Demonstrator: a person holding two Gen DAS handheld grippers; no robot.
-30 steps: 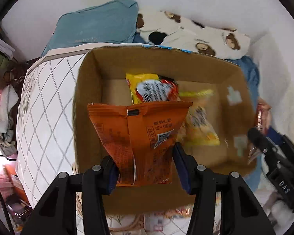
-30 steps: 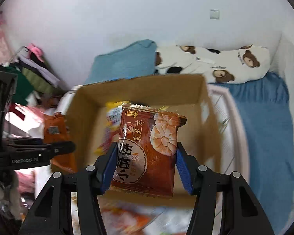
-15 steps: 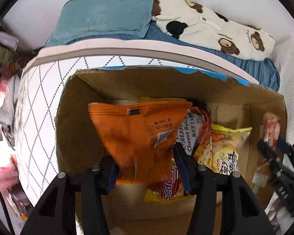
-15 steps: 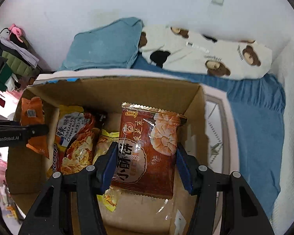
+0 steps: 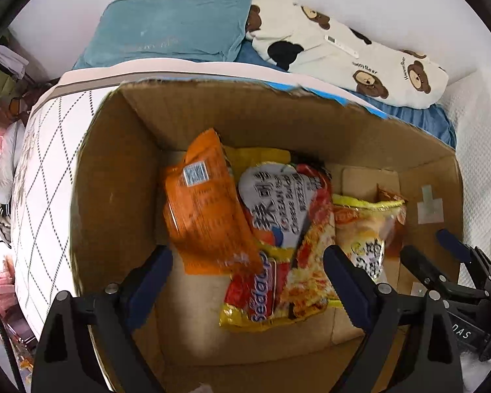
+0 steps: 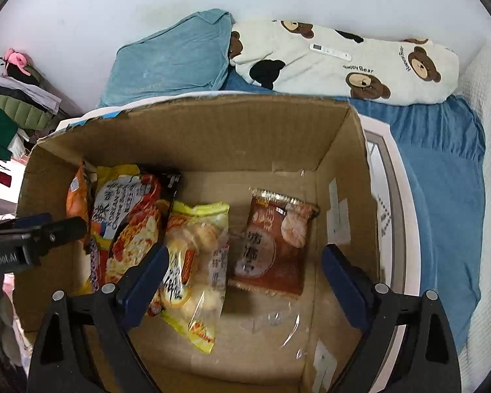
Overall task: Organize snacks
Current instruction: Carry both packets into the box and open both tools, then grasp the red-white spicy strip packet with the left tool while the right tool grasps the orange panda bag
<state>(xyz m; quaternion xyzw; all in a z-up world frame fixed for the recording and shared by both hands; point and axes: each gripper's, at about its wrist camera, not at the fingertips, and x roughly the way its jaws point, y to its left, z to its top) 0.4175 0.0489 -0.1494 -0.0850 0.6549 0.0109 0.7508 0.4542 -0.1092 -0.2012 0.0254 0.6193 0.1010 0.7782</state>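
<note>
Bedding and a bear-print pillow [image 6: 343, 55] lie behind the cardboard box [image 6: 212, 124] I'm filling. My left claw [image 5: 247, 281] hangs wide open and empty above the orange packet [image 5: 206, 209], which leans against the noodle bag [image 5: 284, 229] at the box's left end. My right claw [image 6: 242, 278] is equally spread, holding nothing, over the brown biscuit packet [image 6: 275, 245] lying flat beside the yellow bag [image 6: 196, 262], so the row packs side by side.

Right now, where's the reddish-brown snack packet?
In the right wrist view, the reddish-brown snack packet lies flat on the cardboard box floor, right of the yellow packet and near the box's right wall.
</note>
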